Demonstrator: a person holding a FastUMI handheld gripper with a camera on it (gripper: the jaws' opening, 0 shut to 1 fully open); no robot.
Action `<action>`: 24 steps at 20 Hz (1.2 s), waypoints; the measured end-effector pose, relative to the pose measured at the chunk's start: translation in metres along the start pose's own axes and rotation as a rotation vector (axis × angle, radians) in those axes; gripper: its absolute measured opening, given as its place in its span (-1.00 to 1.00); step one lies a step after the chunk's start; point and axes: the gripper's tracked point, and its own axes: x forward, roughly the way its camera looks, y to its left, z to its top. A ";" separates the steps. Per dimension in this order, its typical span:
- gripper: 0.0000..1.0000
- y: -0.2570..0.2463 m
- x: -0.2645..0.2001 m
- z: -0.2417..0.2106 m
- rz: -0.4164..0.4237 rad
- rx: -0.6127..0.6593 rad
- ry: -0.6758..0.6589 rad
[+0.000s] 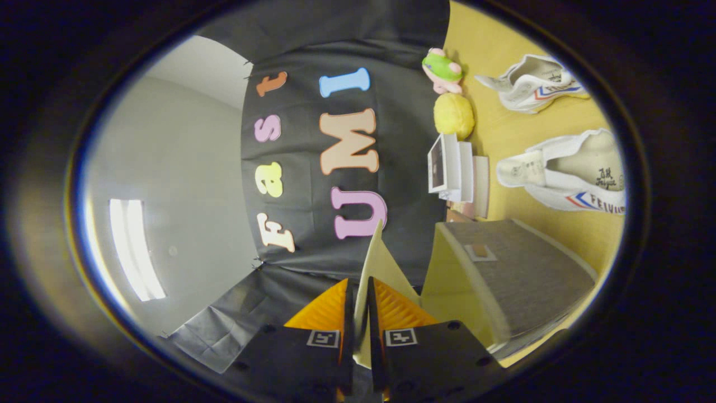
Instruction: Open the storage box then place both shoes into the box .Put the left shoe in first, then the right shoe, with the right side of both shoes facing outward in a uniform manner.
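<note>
The yellow table (503, 134) fills the right side of the frame, seen rolled on its side, and the storage box (514, 280) sits low on it at lower right, grey fabric face toward the camera. Its pale lid flap (376, 263) rises from the bottom centre toward the middle of the frame, and the gripper (361, 313) is clamped on it — both fingers pressed against the thin panel from either side. By my reading the opening step is under way, the flap lifted clear of the box; neither shoe is in yet. The nearer shoe (570, 179) lies at middle right, its long axis running left to right in the frame, opening toward the camera. The farther shoe (537, 84) lies at upper right, roughly parallel — which is left and which right I cannot tell. Between shoes and wall sit a white stand (450, 168), a yellow ball (454, 115) and a green-and-pink toy (443, 70).
</note>
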 end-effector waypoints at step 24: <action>0.55 0.010 0.022 -0.270 -0.058 -0.593 0.593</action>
